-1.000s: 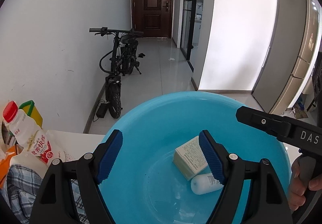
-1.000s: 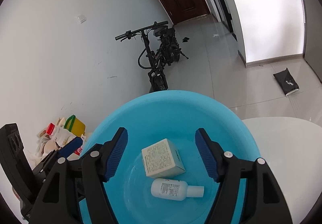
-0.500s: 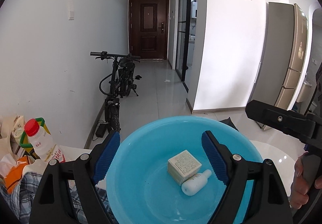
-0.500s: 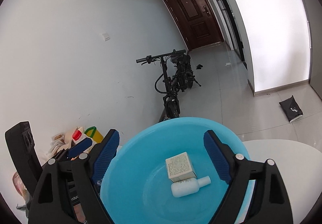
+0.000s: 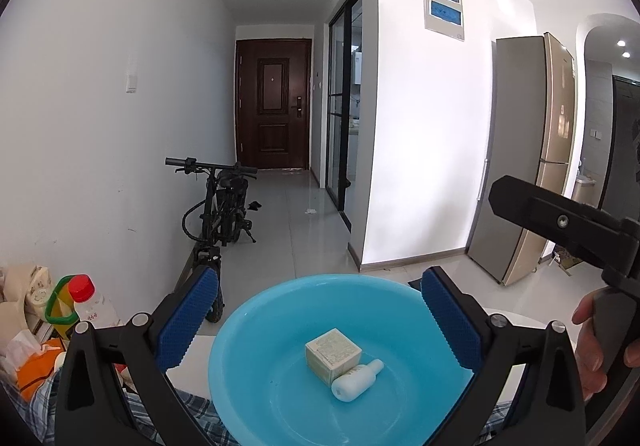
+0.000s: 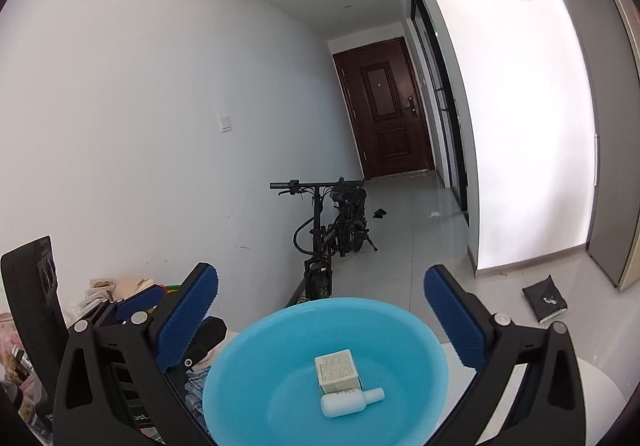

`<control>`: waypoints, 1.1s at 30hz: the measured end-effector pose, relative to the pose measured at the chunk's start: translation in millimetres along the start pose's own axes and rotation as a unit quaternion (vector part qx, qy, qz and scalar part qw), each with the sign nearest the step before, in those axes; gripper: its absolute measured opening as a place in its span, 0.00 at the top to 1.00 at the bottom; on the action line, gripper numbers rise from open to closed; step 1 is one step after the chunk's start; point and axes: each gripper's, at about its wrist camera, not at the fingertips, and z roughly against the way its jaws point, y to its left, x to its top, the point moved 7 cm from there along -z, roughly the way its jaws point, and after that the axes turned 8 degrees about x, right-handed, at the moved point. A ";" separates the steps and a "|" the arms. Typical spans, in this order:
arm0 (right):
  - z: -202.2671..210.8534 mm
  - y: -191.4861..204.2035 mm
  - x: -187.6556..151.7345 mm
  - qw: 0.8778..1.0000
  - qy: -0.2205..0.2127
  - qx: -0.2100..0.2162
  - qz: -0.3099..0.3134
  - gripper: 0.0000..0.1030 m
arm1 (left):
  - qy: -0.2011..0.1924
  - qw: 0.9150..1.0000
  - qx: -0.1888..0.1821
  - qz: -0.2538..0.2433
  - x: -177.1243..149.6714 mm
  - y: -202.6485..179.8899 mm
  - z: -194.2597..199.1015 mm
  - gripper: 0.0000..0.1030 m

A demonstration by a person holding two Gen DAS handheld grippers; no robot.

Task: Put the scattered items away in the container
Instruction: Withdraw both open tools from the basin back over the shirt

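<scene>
A blue plastic basin (image 5: pixel 280 314) stands on a white table and holds a small pale green box (image 5: pixel 332 354) and a small white bottle (image 5: pixel 356 382) lying against it. My left gripper (image 5: pixel 320 322) is open and empty, raised above the basin's near side. My right gripper (image 6: pixel 320 322) is also open and empty, above the basin (image 6: pixel 280 334), where the box (image 6: pixel 336 370) and bottle (image 6: pixel 348 404) show. The right gripper's body (image 5: pixel 560 221) shows at the right of the left wrist view.
Left of the basin lie a red-capped drink bottle (image 5: pixel 90 302), a yellow jug with a green handle (image 5: pixel 60 310), an orange item (image 5: pixel 38 366) and a plaid cloth (image 5: pixel 36 406). A black bicycle (image 5: pixel 218 213) leans on the hallway wall. A fridge (image 5: pixel 528 165) stands at the right.
Both grippers have pulled back and up from the basin, so it looks smaller and lower in both views. Both stay open. The box and bottle have not moved.
</scene>
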 end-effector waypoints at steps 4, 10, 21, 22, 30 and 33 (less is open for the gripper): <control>11.7 9.5 3.9 1.000 -0.012 0.001 0.023 0.00 | -0.023 1.000 -0.006 0.001 4.4 -3.8 23.3 0.00; 21.2 14.9 6.8 0.999 -0.033 0.004 0.029 0.00 | -0.041 0.999 -0.029 0.007 9.9 -12.3 46.5 0.00; 71.3 -5.2 0.5 1.000 0.016 0.012 -0.021 0.00 | -0.046 0.999 0.000 -0.009 9.7 -15.3 99.3 0.00; 78.2 -4.4 -2.0 1.000 0.020 0.005 -0.019 0.00 | -0.037 0.999 -0.010 -0.008 5.5 -16.9 106.8 0.00; 142.7 43.0 -26.8 0.995 0.062 0.063 0.038 0.00 | -0.042 0.997 0.004 -0.071 -21.2 -28.0 181.0 0.00; 169.8 62.6 -39.1 0.993 0.068 0.083 0.058 0.00 | -0.023 0.997 -0.024 -0.063 -36.0 -27.6 211.1 0.00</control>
